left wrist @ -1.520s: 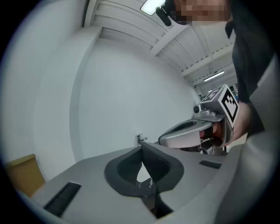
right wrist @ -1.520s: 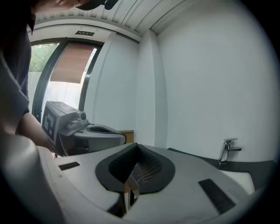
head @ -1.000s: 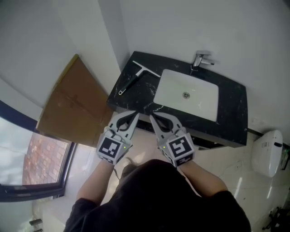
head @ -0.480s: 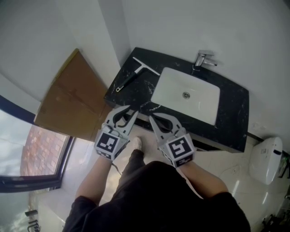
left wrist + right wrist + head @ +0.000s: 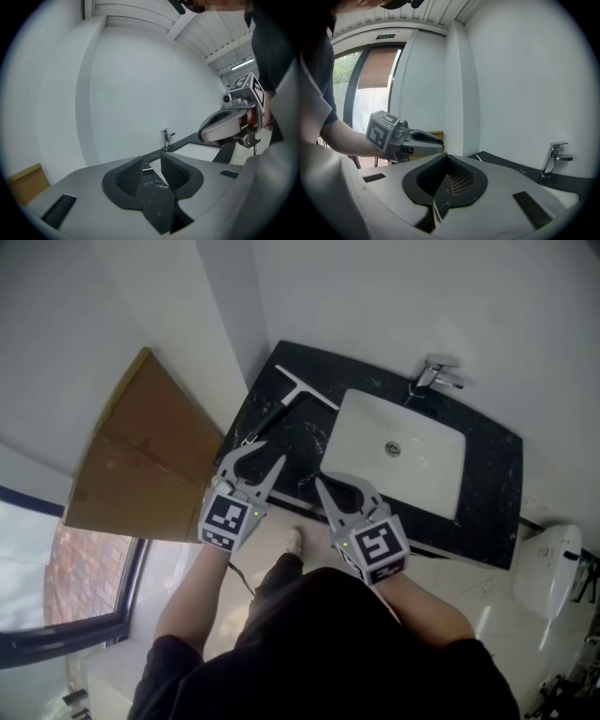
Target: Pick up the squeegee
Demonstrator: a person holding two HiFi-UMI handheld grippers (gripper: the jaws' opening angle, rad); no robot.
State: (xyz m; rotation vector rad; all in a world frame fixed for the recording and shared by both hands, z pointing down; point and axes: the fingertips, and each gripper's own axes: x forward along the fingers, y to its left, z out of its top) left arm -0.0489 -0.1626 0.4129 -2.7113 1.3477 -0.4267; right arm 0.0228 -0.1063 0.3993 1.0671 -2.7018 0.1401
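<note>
The squeegee (image 5: 281, 409) lies on the left end of the black counter (image 5: 487, 484), its white blade toward the wall and its dark handle pointing at the front corner. My left gripper (image 5: 251, 457) hovers over that corner, just short of the handle's end. Its jaws are opening, and only the counter shows between them (image 5: 151, 168). My right gripper (image 5: 323, 484) is over the counter's front edge beside the sink (image 5: 398, 460), shut with nothing in it (image 5: 446, 161).
A chrome faucet (image 5: 439, 376) stands behind the sink. A brown cardboard sheet (image 5: 141, 456) leans against the wall left of the counter, with a window (image 5: 75, 587) below it. A white fixture (image 5: 548, 559) sits at the right. The person's shoe (image 5: 293, 540) shows on the floor.
Both grippers have moved forward over the counter's front edge, toward the squeegee. The left gripper's jaws, shut a second ago, now stand apart.
</note>
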